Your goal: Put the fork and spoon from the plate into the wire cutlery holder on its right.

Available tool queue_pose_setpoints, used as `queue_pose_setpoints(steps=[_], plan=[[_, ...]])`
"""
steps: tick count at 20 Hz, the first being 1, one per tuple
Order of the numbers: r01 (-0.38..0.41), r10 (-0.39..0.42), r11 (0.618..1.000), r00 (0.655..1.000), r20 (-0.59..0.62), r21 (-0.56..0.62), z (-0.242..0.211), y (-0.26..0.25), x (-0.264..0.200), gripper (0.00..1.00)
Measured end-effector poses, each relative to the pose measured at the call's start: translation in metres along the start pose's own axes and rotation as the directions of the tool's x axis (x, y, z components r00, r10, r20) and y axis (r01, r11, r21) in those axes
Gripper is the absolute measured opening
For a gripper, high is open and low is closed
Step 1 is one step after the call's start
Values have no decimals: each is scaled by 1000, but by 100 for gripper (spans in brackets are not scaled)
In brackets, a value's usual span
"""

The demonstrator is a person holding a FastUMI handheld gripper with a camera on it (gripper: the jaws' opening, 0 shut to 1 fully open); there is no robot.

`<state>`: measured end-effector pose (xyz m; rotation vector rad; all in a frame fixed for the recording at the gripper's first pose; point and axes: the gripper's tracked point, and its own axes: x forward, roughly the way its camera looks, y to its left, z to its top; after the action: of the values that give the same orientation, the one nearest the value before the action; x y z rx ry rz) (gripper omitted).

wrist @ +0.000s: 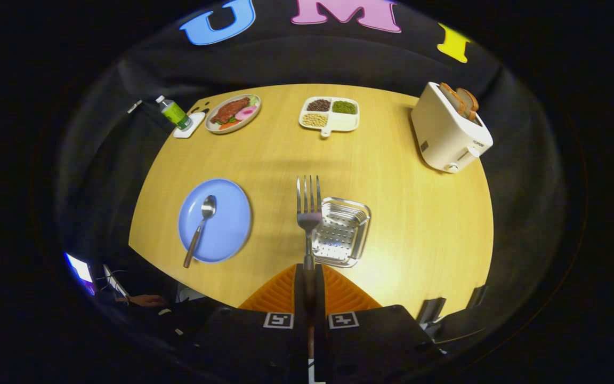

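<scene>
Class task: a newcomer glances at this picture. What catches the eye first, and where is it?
The fork stands out, clamped between the fingers of the hand-held gripper, tines pointing ahead, just left of the metal holder. Next, the blue plate farther left, with the spoon on it. The toaster with bread sits far right.

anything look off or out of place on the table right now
Nothing spilled or damaged. The spoon lies on the blue plate, its handle overhanging the rim. The tool is shut on the fork, beside the cutlery holder.

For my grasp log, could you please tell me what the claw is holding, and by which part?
The claw is shut on the fork, gripping its handle near the lower end; the tines point away, beside the cutlery holder.
</scene>
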<state>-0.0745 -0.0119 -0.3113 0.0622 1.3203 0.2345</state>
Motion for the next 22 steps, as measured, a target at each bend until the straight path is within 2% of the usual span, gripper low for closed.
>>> queue_pose_setpoints(steps=[4, 9, 16, 22], plan=[[-2, -6, 999, 986, -165, -44, -20, -25, 9, 9], [-21, -6, 997, 931, -365, -70, -39, -32, 30, 9], [-20, -18, 996, 900, -435, -83, -30, -24, 53, 10], [-15, -6, 999, 916, -402, -49, -20, -24, 58, 11]])
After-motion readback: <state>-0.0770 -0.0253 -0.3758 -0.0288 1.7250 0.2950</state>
